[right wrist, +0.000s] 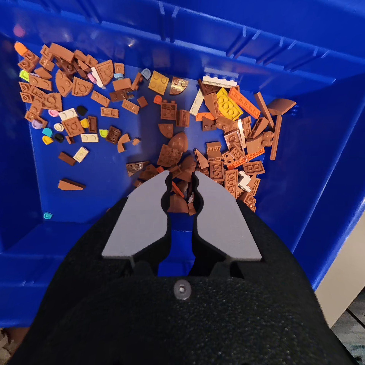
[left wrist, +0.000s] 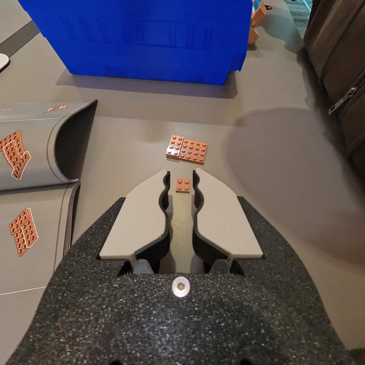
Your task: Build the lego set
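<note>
In the left wrist view, a small brown two-by-two plate (left wrist: 183, 185) lies on the grey table between the tips of my open left gripper (left wrist: 181, 172), untouched. Just beyond it lies a flat brown assembly of joined plates (left wrist: 187, 149). In the right wrist view, my right gripper (right wrist: 181, 173) is open inside the blue bin (right wrist: 197, 39), its tips over a heap of mostly brown loose bricks (right wrist: 177, 156). Nothing is held between its fingers.
An open instruction booklet (left wrist: 33, 177) lies at the left on the table (left wrist: 122, 126). The blue bin (left wrist: 142, 37) stands behind the assembly. A dark bag (left wrist: 339, 69) is at the right. A blurred patch covers the table's right part. Yellow, white and orange bricks (right wrist: 229, 104) lie in the bin. Left tips to right tips: about 30 cm.
</note>
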Motion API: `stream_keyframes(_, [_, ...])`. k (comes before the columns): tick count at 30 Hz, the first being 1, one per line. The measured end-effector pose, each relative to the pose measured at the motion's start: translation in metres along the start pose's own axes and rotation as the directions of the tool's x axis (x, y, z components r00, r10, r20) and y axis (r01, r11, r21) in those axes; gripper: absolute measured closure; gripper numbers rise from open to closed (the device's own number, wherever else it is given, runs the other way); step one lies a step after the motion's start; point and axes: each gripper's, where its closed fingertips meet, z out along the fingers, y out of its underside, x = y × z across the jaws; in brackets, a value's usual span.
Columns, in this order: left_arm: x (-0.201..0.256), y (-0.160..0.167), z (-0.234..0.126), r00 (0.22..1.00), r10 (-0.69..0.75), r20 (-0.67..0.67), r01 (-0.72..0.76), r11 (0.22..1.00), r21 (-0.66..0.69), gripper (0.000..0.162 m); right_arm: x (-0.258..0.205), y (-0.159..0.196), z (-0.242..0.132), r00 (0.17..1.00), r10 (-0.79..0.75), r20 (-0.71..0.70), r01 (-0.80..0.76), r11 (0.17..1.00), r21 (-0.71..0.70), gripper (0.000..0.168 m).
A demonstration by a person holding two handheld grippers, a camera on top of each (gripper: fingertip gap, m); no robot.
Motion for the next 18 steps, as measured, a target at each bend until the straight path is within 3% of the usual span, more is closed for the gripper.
stream_keyframes(9, [0.000,0.000,0.001,1.000,0.001,0.001,-0.001,1.000,-0.002,0.140,-0.012,-0.021,0.001,0.998,-0.044,0.034,0.044,0.999,0.018,0.149])
stream_keyframes(18, [0.001,0.000,0.001,1.000,0.004,0.002,-0.004,1.000,-0.001,0.140,-0.009,-0.043,0.031,0.992,-0.091,0.086,0.093,0.995,-0.022,0.147])
